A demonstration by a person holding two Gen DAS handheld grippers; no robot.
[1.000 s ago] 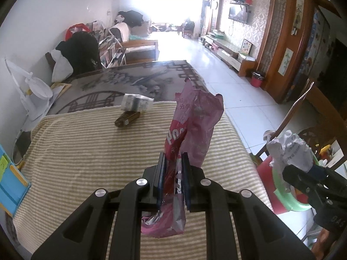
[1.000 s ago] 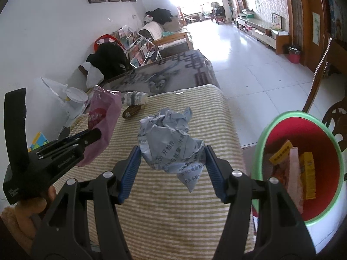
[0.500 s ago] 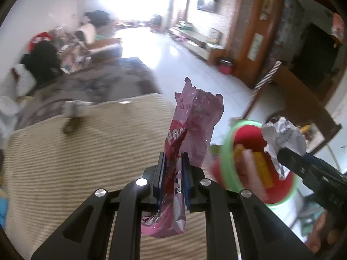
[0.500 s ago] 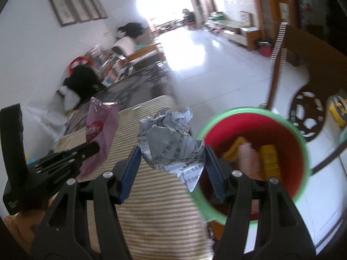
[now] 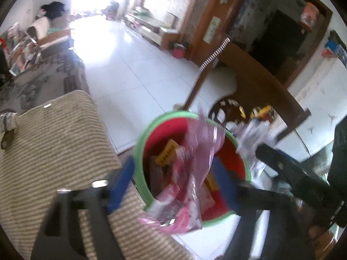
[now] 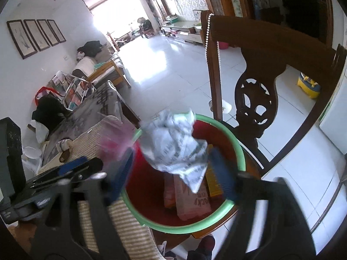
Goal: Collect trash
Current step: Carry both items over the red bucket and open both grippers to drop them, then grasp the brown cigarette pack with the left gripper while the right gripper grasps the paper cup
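Observation:
A red bin with a green rim [image 5: 138,149] [image 6: 239,151] stands beside the striped table and holds several packets and yellow boxes. My left gripper [image 5: 173,182] hangs over it, jaws opening. The pink snack wrapper [image 5: 193,164] sits blurred and loose between the spread blue pads [image 5: 122,182]. My right gripper [image 6: 171,177] is also above the bin with its jaws opening. The crumpled newspaper ball [image 6: 175,145] lies free between its pads [image 6: 222,179]. Each view shows the other gripper beside it: the right gripper [image 5: 266,153] and the left gripper [image 6: 86,166].
The striped cloth table [image 5: 54,143] lies left of the bin, with a small bundle [image 5: 7,121] and a brown item [image 5: 6,139] at its far end. A carved wooden chair [image 6: 253,99] rises right behind the bin. White tiled floor stretches beyond.
Both grippers swung right from above the table to above the bin. Their jaws, shut on the wrapper and the paper ball before, now stand spread, and both items are loose.

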